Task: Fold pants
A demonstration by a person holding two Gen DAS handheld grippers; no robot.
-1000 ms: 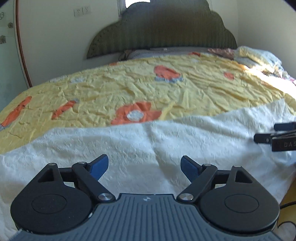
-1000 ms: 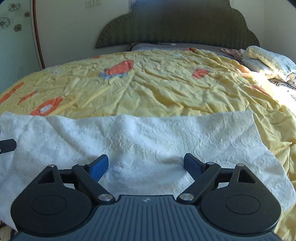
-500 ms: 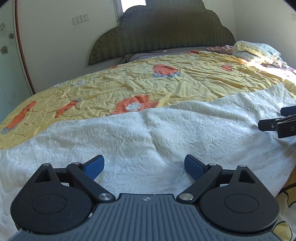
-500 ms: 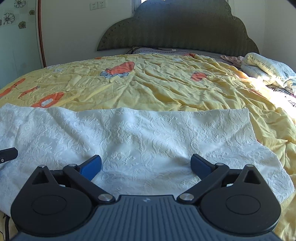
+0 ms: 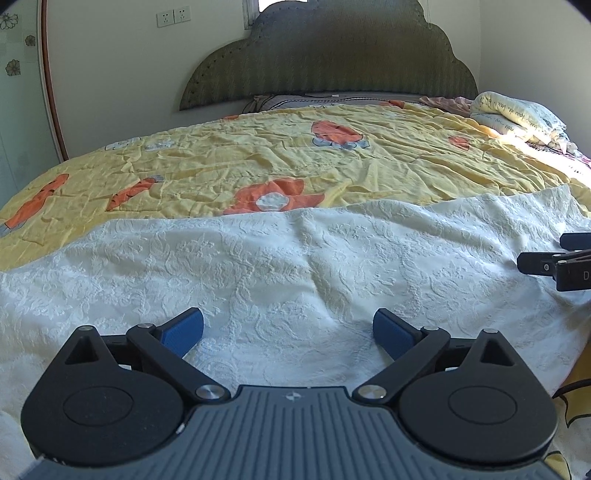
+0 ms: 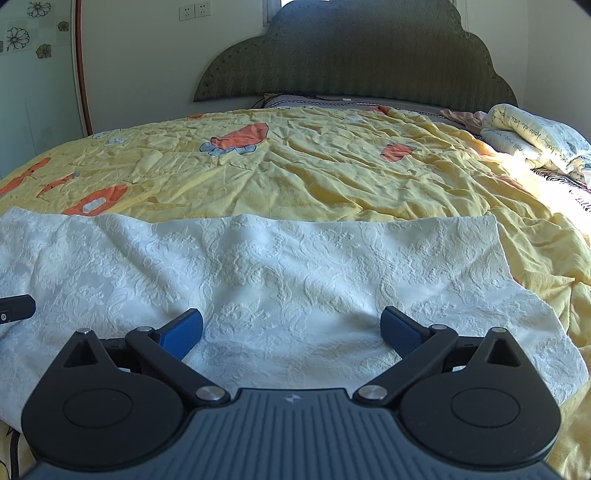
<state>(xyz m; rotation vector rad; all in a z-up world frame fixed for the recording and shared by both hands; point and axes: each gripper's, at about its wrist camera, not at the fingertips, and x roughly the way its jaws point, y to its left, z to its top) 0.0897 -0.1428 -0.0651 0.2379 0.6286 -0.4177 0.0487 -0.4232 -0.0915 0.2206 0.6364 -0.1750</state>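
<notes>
White embossed pants (image 5: 295, 266) lie spread flat across the near part of a bed, on a yellow quilt (image 5: 258, 158). My left gripper (image 5: 288, 332) hovers just over the cloth; its jaws are opening, with only flat fabric below and nothing pinched. In the right wrist view the pants (image 6: 295, 273) end at a straight edge on the right. My right gripper (image 6: 291, 328) stands open over them, gripping nothing. The right gripper (image 5: 554, 262) shows at the right edge of the left wrist view. A tip of the left gripper (image 6: 14, 308) shows at the left edge of the right wrist view.
The yellow quilt with orange patches covers the bed up to a dark green headboard (image 5: 332, 62). Rolled bedding (image 6: 535, 136) lies at the far right in sunlight. A wall with sockets (image 5: 173, 16) stands behind on the left.
Both pairs of blue fingers have spread wider apart. The pants lie as flat as before.
</notes>
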